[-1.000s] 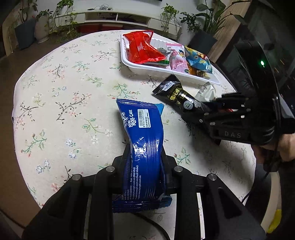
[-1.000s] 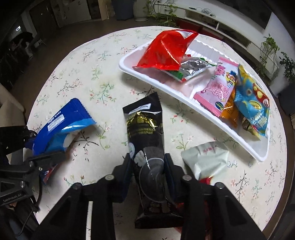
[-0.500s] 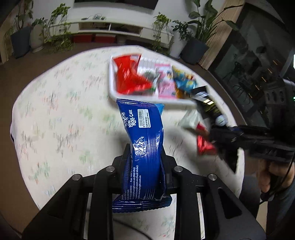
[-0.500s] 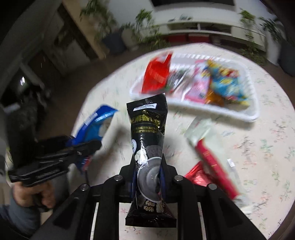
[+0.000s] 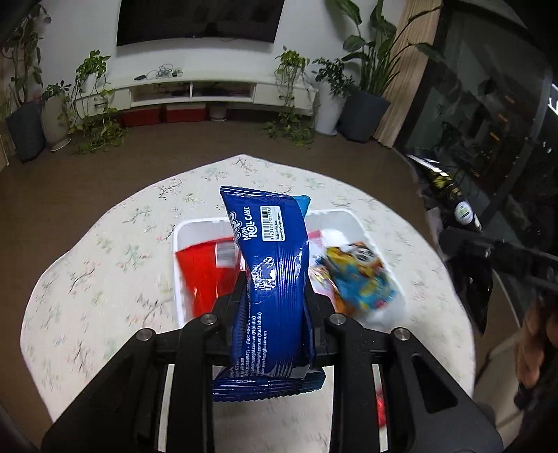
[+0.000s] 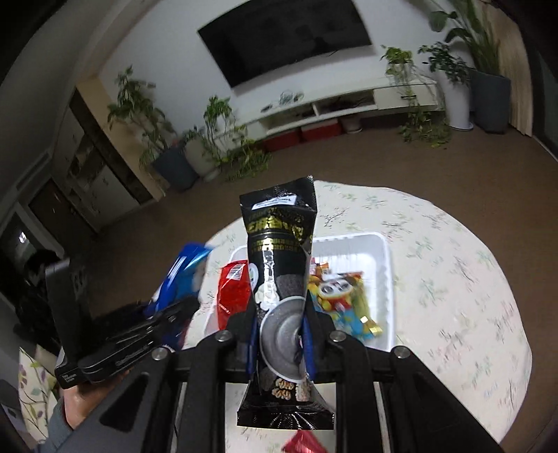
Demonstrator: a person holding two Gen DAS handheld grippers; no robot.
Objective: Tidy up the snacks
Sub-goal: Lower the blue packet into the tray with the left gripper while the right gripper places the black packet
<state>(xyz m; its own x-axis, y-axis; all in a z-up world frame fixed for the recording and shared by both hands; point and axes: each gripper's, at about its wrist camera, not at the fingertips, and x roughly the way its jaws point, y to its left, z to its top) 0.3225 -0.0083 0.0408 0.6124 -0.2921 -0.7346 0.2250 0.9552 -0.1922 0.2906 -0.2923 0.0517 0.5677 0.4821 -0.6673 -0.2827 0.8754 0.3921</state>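
The left gripper (image 5: 273, 306) has its jaws clenched on a blue cake packet (image 5: 272, 275), which stands up between them, lifted off the surface (image 5: 104, 271). The right gripper (image 6: 279, 324) grips a black snack bag (image 6: 279, 265) the same way, upright and in the air; its jaws have just been closing, with the bag between them. A red wrapper (image 6: 301, 444) shows at the lower edge, under the right jaws.

Just beyond both pairs of jaws lies a white tray (image 5: 334, 217) on the flowered round surface. In it, left of the jaws, is a red bag (image 5: 202, 271); right of them, a blue and yellow packet (image 5: 362, 278).

From the right wrist view, the left gripper shows off to the left of the jaws, held by a hand (image 6: 87, 400).

Far beyond stand a low white cabinet (image 5: 216, 89), potted plants (image 5: 362, 90) and a dark screen (image 5: 198, 19) on the wall.
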